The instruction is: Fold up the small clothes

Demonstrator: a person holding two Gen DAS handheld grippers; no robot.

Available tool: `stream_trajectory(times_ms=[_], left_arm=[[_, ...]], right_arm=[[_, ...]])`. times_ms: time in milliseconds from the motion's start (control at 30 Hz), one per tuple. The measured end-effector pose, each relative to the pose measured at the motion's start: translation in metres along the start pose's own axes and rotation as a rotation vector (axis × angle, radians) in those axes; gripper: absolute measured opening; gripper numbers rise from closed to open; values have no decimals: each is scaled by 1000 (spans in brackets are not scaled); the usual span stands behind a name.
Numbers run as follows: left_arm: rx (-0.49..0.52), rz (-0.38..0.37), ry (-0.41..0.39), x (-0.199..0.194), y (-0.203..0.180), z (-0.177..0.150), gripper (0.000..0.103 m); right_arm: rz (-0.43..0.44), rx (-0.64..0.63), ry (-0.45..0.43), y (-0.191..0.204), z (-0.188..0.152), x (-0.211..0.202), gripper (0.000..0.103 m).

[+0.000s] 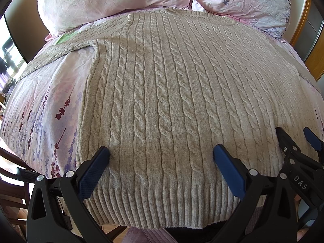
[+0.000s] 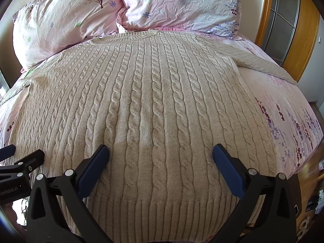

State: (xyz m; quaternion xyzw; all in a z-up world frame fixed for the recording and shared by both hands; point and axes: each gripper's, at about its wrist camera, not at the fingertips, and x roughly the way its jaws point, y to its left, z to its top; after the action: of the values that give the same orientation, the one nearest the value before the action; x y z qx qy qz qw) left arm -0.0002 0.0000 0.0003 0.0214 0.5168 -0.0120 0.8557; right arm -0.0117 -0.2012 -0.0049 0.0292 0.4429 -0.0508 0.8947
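A beige cable-knit sweater (image 1: 166,85) lies flat on the bed, collar far, ribbed hem near. It also fills the right wrist view (image 2: 154,105). One sleeve (image 1: 54,50) stretches out to the left, the other sleeve (image 2: 263,64) to the right. My left gripper (image 1: 162,151) is open, its blue fingers spread above the hem on the left half. My right gripper (image 2: 161,151) is open above the hem on the right half. The right gripper shows in the left wrist view (image 1: 297,135), and the left gripper shows in the right wrist view (image 2: 22,154). Neither holds anything.
Two pink floral pillows (image 2: 178,4) lie behind the collar. The pink floral bedsheet (image 1: 40,109) shows on both sides (image 2: 287,117). A wooden-framed door (image 2: 283,24) stands at the far right. A dark wooden chair (image 1: 12,186) stands by the bed's near left edge.
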Motion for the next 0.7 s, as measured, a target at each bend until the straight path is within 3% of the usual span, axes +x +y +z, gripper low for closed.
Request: stream_trajectory(times_ms=[700], left_arm=[[-1,1,-5,-3,-2,4,102]], right_arm=[[1,-2,0,1,-2,0,101]])
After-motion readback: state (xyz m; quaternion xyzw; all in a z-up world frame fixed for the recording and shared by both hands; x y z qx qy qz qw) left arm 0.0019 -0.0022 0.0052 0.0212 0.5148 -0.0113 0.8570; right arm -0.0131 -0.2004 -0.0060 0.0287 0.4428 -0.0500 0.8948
